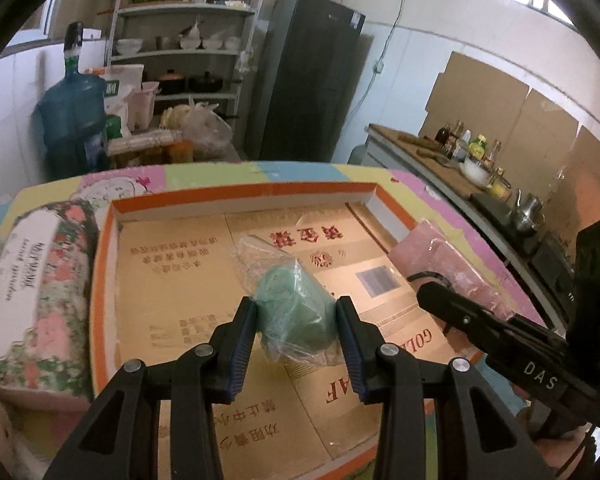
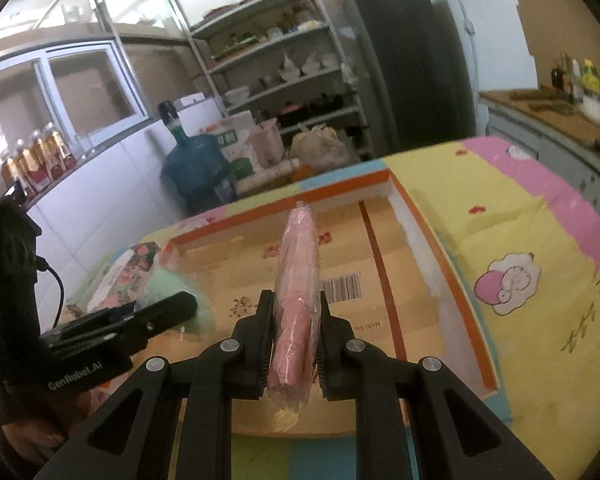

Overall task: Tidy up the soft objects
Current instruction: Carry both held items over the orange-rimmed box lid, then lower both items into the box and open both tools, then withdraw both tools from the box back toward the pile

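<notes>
My left gripper (image 1: pixel 296 312) is shut on a green soft item wrapped in clear plastic (image 1: pixel 296 308) and holds it above the shallow cardboard box with an orange rim (image 1: pixel 172 280). My right gripper (image 2: pixel 296 308) is shut on a flat pink soft pack in clear plastic (image 2: pixel 298 280), held edge-on over the same box (image 2: pixel 400 264). The pink pack (image 1: pixel 448 264) and the right gripper also show at the right of the left wrist view. A floral-print soft pack (image 1: pixel 36 288) lies on the table left of the box; it also shows in the right wrist view (image 2: pixel 120 276).
The box sits on a table with a pastel cartoon cloth (image 2: pixel 520 240). Behind stand a blue water jug (image 1: pixel 72 120), a metal shelf rack (image 1: pixel 184 52) and a dark fridge (image 1: pixel 308 76). A counter with bottles (image 1: pixel 468 148) runs along the right.
</notes>
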Demonstrator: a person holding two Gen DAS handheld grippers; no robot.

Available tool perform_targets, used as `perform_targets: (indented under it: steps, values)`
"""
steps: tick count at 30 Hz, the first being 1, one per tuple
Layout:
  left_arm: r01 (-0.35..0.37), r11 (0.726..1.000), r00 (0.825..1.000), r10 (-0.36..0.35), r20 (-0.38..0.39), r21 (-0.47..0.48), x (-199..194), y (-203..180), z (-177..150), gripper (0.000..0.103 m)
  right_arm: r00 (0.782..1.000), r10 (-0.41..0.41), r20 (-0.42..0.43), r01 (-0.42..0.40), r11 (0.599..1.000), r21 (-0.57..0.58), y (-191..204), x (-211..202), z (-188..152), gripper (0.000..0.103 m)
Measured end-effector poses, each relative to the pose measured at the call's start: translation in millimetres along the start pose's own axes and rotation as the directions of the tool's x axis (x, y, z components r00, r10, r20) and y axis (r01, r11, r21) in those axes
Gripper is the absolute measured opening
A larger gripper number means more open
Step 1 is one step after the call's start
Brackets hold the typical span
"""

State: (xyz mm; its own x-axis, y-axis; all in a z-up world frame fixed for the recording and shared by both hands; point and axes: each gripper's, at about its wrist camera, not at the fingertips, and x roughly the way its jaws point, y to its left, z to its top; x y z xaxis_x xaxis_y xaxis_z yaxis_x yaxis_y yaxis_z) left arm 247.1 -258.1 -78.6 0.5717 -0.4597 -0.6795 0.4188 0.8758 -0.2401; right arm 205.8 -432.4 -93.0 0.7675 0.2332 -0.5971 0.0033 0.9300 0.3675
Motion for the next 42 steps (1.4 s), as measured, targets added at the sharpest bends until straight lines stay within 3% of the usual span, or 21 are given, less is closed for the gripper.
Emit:
perform_targets:
  steps: [6, 11, 14, 16, 21, 25, 37, 42]
  values:
    - [0.009, 1.0, 0.999, -0.009, -0.051, 0.006, 15.9, -3.7, -0.5, 0.042, 0.999, 0.013, -0.031, -0.012, 0.999, 0.047, -11.3, 11.0, 0.2, 0.019]
    - [0.02, 1.0, 0.999, -0.019, -0.048, 0.008, 19.4, -6.9, -0.8, 0.044, 0.999, 0.015, -0.037, -0.013, 0.999, 0.047, -13.8, 14.0, -0.5, 0.02]
    - [-0.002, 1.0, 0.998, 0.003, -0.056, 0.02, 20.7, -8.8, -0.4, 0.056, 0.999, 0.016, -0.041, -0.014, 0.999, 0.043, -14.5, 15.9, -0.5, 0.021]
    - [-0.016, 1.0, 0.997, 0.018, -0.07, 0.023, 22.8, -9.3, -0.6, 0.07, 0.999, 0.02, -0.041, -0.019, 0.999, 0.044, -14.4, 15.1, -0.3, 0.021]
    - [-0.013, 1.0, 0.998, 0.015, -0.067, 0.026, 20.8, -10.5, -0.5, 0.072, 0.999, 0.039, -0.028, -0.038, 0.998, 0.044, -13.9, 10.9, -1.3, 0.028]
    - [-0.014, 1.0, 0.999, 0.015, -0.033, 0.028, 12.3, -10.7, 1.1, 0.078, 0.999, 0.042, 0.0, -0.042, 0.998, 0.046, -12.8, 3.3, -1.8, 0.043]
    - [0.003, 0.998, 0.994, -0.011, 0.112, 0.068, -36.9, -16.4, 9.1, 0.08, 0.995, 0.029, 0.093, -0.029, 1.0, 0.0, 9.4, -31.6, 2.4, 0.045]
    - [0.039, 0.998, 0.987, -0.048, 0.155, 0.055, -62.6, -11.4, 10.8, 0.08, 0.986, 0.017, 0.166, -0.013, 1.0, -0.028, 28.4, -59.5, 0.2, 0.056]
